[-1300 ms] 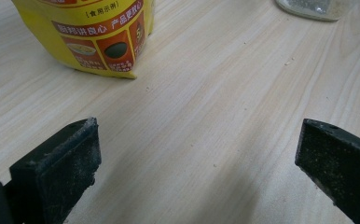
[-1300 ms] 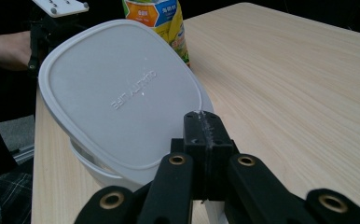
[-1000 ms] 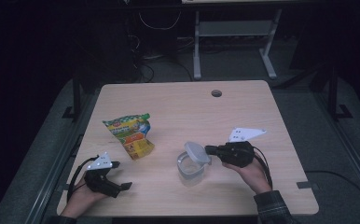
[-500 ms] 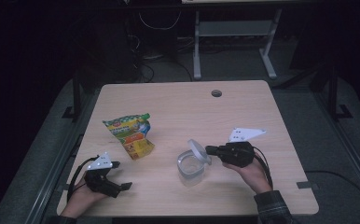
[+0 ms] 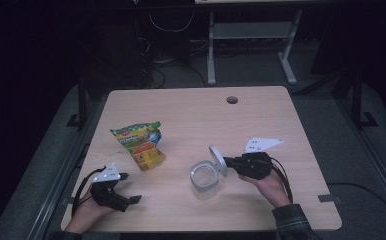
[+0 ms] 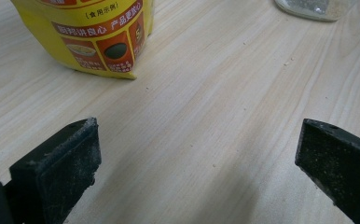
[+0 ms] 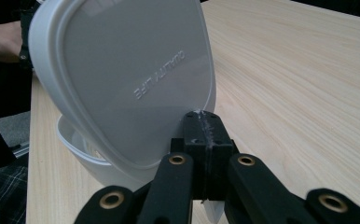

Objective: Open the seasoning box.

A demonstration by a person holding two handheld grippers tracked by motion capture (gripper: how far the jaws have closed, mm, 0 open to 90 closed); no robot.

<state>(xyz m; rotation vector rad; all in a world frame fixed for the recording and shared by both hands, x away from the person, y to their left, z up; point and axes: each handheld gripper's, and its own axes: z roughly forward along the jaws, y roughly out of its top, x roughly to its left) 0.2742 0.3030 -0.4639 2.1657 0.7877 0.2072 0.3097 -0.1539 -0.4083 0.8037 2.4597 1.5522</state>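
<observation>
Lid (image 5: 217,159) pinched by rim in clenched right gripper (image 5: 229,162), tilted over container (image 5: 204,177) just beyond jaws. Left gripper (image 5: 131,189) spread wide, unloaded. Advised: firm pinch, slow swing clear.

A pale wooden table (image 5: 201,115) with rounded corners carries everything. A round cable hole (image 5: 232,100) sits near its far edge, at about one o'clock from the centre. A yellow and green snack pouch (image 5: 140,145) lies on the top at about nine o'clock. A clear container (image 5: 204,178) stands on the wood at about five o'clock, well apart from the pouch. The table stands on grey carpet (image 5: 56,165).
</observation>
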